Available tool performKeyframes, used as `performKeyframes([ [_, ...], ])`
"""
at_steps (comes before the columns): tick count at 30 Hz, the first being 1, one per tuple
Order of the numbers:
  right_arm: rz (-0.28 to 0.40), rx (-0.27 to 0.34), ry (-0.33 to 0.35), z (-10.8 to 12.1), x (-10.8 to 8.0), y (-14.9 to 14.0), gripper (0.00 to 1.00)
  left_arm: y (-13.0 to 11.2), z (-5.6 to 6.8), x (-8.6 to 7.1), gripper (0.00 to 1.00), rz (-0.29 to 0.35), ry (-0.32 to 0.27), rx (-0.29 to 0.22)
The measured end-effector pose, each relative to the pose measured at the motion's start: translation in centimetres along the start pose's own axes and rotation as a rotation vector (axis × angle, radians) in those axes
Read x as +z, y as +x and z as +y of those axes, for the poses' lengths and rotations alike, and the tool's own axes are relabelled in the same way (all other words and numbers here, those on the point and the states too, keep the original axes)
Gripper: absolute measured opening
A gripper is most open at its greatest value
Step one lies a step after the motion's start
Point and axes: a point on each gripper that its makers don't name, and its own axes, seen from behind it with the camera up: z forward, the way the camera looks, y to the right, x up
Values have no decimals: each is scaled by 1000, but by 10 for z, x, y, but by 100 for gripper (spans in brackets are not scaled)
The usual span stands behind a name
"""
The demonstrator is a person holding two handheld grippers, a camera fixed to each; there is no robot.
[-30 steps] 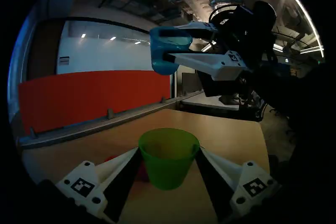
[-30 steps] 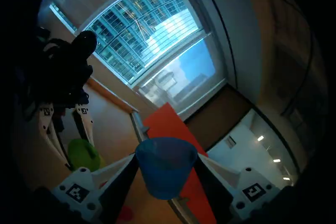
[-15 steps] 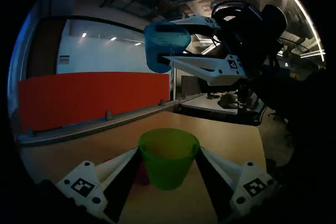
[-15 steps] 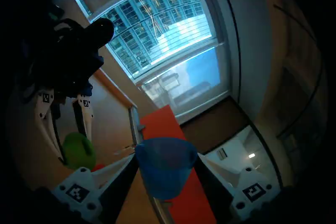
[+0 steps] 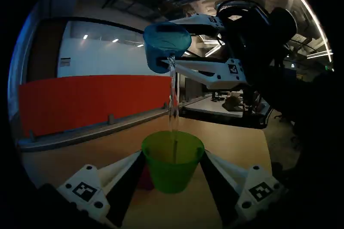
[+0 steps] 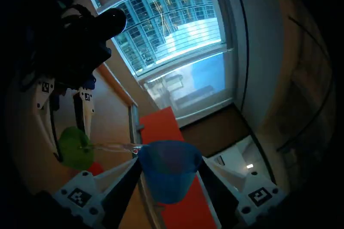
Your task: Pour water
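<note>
1. Two cups are in play, and each is gripped. My left gripper [image 5: 172,154] has both fingers pressed in against the sides of the green cup [image 5: 172,175] and holds it upright over the table [image 5: 241,138]. I cannot tell whether the base rests on the wood or hangs just above it.
2. My right gripper [image 6: 170,164] is closed on the blue cup [image 6: 170,173], one finger on each side. In the left gripper view that cup sits high above the green one and is tipped so its lip points down.
3. The pour itself is running. A thin stream of water [image 5: 173,96] leaves the blue cup's lip and falls straight into the green cup's mouth. I can make out no spill on the table, as far as the dim light allows.
4. I judge the task to be in its middle. Water is reaching the target, but I cannot read the level in the green cup or how much is left in the blue one.
5. What is left, by my reckoning, is to empty the blue cup, bring it back upright once the stream stops, and then set the cups down.
</note>
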Motion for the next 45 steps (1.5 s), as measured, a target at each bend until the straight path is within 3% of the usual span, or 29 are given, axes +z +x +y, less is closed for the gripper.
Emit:
performKeyframes([
  [45, 11, -206, -69, 26, 1, 3, 91, 1, 2, 5, 86, -9, -6, -2],
])
